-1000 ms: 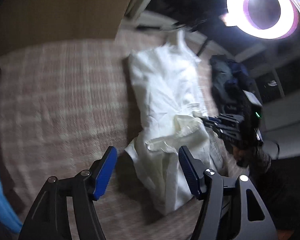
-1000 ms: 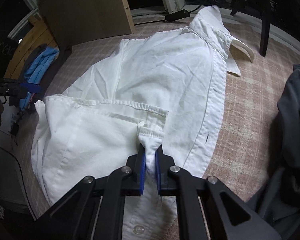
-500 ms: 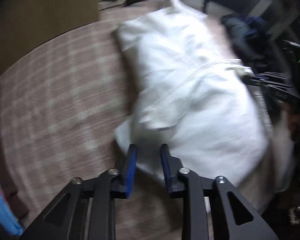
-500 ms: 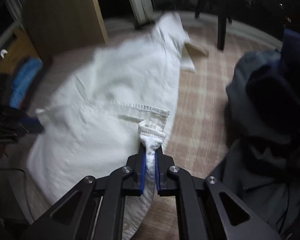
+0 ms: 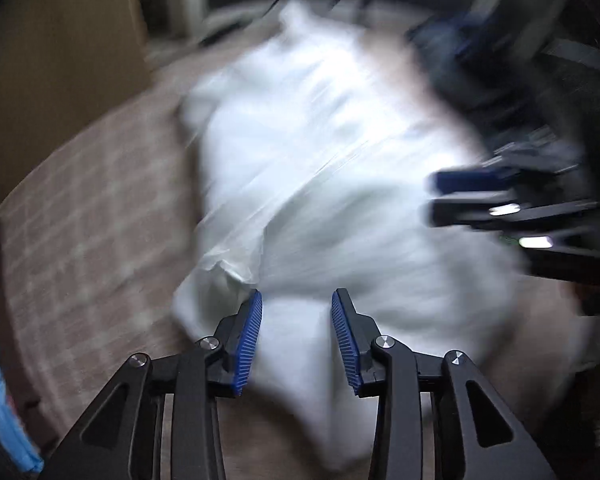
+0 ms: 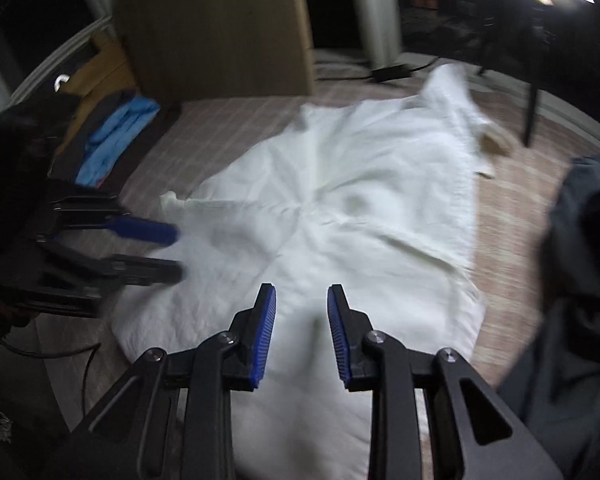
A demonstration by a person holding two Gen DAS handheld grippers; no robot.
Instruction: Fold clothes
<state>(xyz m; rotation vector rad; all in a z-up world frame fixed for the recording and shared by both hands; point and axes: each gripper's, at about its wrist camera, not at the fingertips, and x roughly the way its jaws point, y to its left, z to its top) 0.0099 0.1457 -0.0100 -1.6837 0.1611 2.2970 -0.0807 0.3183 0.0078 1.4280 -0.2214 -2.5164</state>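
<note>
In the left wrist view, we see the left gripper (image 5: 296,334) above the near edge of the white shirt (image 5: 320,184), which lies on the checked cover (image 5: 92,216) and fills the middle of the picture. Its jaws are opening; cloth lies under the gap, but the pads do not press on it. At about 3 o'clock the right gripper (image 5: 434,196) comes in over the shirt's edge. The picture is blurred, so we cannot read the folds well.

In the right wrist view, the right gripper (image 6: 301,330) has its jaws opening too, with nothing pinched; the shirt (image 6: 340,220) spreads from the centre toward 1 o'clock. The left gripper (image 6: 176,250) is at 9 o'clock, and a dark garment (image 6: 580,260) lies at 3 o'clock.

We think the risk is that the folded part slides open, because neither gripper holds it, or that a pad drags the loose cloth and wrinkles it.
</note>
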